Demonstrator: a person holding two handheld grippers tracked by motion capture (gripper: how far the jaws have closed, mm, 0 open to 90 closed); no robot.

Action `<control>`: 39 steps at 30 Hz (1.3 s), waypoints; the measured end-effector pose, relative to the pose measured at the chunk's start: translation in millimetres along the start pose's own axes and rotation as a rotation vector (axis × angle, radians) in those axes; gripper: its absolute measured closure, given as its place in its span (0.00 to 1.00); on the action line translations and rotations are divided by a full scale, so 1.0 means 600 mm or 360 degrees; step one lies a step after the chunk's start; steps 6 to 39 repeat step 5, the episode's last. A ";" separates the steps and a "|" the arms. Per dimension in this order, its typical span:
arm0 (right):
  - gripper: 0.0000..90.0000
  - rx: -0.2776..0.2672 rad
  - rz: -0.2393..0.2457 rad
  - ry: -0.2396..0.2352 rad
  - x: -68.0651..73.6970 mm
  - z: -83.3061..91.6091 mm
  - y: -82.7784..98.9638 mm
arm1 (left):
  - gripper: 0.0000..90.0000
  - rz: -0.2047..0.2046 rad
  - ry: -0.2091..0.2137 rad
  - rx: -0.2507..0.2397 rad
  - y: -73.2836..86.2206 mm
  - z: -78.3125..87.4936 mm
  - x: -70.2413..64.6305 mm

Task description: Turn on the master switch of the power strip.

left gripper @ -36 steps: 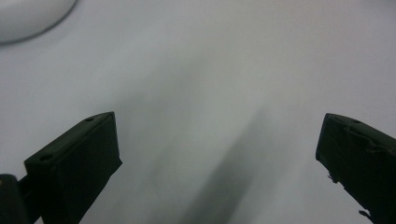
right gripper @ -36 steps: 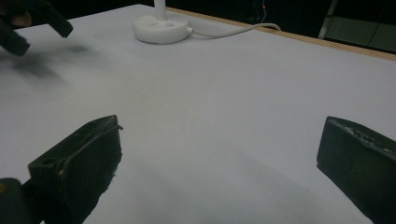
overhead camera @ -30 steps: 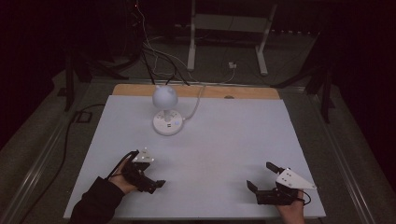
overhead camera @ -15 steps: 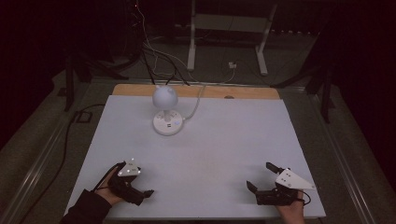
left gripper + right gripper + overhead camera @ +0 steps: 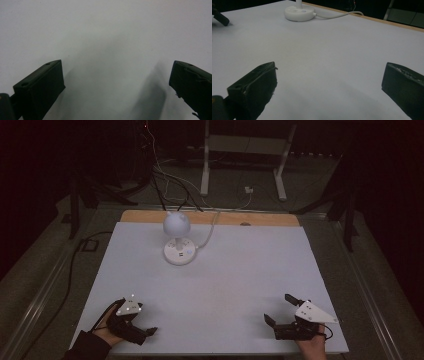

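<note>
A small white desk lamp (image 5: 177, 223) with a round head stands on a round base (image 5: 299, 11) at the back of the white table (image 5: 235, 270). My left gripper (image 5: 142, 328) lies low near the table's front left corner, held by a hand. In the left gripper view its jaws stand wide apart over bare tabletop, so the left gripper (image 5: 117, 67) is open and holds nothing. My right gripper (image 5: 279, 309) rests near the front right corner. The right gripper (image 5: 329, 67) is also open and empty, and it faces the lamp.
A white cable (image 5: 210, 232) runs from the lamp base over the wooden back edge (image 5: 260, 219) to the floor. Behind the table are dark cables and a white stand (image 5: 245, 145). A black jaw of the left gripper (image 5: 219, 16) shows far off in the right gripper view.
My left gripper has slid back and to the left, toward the table's front left corner, and now points down at the tabletop. The right gripper has stayed put.
</note>
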State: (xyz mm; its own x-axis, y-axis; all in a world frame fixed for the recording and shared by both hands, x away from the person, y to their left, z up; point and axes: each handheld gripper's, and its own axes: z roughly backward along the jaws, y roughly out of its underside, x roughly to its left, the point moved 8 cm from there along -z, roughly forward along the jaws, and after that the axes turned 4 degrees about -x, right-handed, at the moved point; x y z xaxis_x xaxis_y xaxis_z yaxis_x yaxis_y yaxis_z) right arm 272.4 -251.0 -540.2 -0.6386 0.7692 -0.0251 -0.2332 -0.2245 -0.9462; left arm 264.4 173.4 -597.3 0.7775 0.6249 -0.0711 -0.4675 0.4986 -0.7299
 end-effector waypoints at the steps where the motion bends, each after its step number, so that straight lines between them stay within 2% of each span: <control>1: 0.00 0.0000 0.0003 0.0000 0.000 0.000 0.000 | 0.00 0.0003 0.0011 -0.0003 -0.001 0.000 -0.001; 5: 0.00 -0.0009 -0.0008 0.0009 -0.002 0.001 -0.002 | 0.00 0.0024 0.0019 -0.0054 -0.010 0.003 -0.002; 39: 0.00 -0.0009 -0.0008 0.0009 -0.002 0.001 -0.002 | 0.00 0.0024 0.0019 -0.0054 -0.010 0.003 -0.002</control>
